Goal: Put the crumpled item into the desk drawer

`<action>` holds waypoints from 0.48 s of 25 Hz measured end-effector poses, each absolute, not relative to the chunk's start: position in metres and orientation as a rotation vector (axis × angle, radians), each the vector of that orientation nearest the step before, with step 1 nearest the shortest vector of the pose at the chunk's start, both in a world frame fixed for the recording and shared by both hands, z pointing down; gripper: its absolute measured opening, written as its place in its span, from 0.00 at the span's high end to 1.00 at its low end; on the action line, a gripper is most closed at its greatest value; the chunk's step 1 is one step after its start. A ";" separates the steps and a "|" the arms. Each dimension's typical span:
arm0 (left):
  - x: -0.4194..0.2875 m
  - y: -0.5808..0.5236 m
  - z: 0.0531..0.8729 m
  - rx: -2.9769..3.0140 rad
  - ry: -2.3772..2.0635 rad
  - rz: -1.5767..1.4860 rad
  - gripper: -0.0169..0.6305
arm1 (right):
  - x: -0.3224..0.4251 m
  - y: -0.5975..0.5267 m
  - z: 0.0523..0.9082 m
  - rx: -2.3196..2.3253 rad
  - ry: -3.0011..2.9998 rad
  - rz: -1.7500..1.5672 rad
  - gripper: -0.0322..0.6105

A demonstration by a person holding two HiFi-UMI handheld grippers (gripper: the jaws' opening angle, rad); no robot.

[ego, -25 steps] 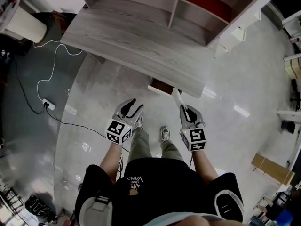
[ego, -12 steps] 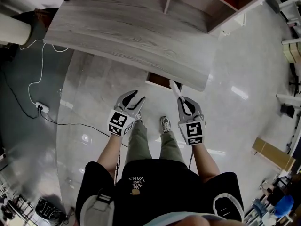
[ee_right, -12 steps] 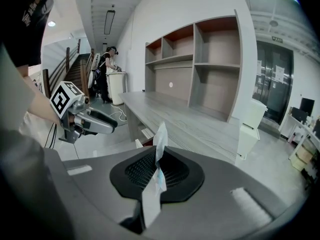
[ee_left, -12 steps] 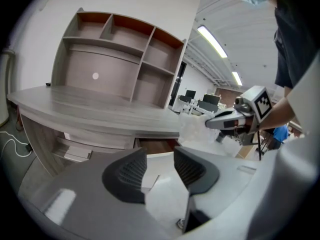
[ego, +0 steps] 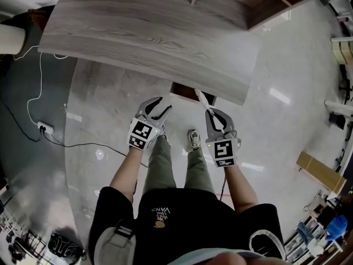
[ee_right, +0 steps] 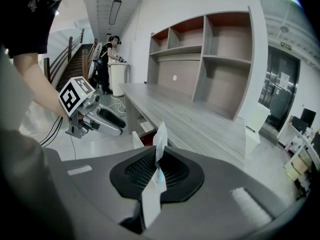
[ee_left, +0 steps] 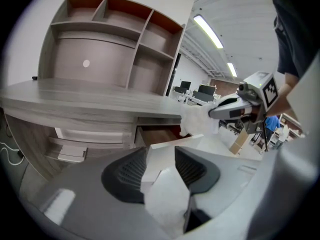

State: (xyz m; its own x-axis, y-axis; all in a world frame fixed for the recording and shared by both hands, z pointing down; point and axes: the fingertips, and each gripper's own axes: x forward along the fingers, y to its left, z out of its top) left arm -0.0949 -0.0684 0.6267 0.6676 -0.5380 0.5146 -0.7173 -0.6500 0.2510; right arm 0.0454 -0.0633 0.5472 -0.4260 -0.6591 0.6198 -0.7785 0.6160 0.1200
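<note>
The grey wood desk [ego: 149, 32] fills the top of the head view, and its drawer [ego: 185, 88] stands pulled out under the front edge. My right gripper [ego: 215, 115] is shut on the crumpled white item [ego: 202, 99], which pokes forward to the drawer's right corner. The right gripper view shows the item [ee_right: 160, 139] pinched flat between the pads. My left gripper [ego: 159, 105] is open just left of the drawer; its jaws have just been opening with nothing between them. In the left gripper view, the drawer's white front [ee_left: 170, 145] lies beyond the gap.
Open shelves [ee_left: 125, 39] rise at the back of the desk. My legs and shoes [ego: 193, 141] are on the glossy floor below the drawer. A white cable with a power strip [ego: 44, 127] lies on the floor at left. A cardboard piece [ego: 320, 173] lies at right.
Both grippers have sunk and moved forward toward the drawer, the right one carrying the crumpled item. The desk edge and drawer now sit closer to the fingertips.
</note>
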 end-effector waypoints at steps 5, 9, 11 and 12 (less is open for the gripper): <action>-0.095 -0.075 0.648 2.455 -0.929 0.600 0.65 | 0.041 -0.071 0.560 1.120 -2.180 0.225 0.93; -0.090 -0.079 0.654 2.476 -0.885 0.620 0.65 | 0.043 -0.067 0.576 1.119 -2.149 0.241 0.92; -0.084 -0.081 0.653 2.476 -0.856 0.631 0.65 | 0.044 -0.067 0.579 1.120 -2.137 0.221 0.93; -0.082 -0.082 0.652 2.475 -0.846 0.638 0.65 | 0.044 -0.069 0.580 1.121 -2.134 0.206 0.92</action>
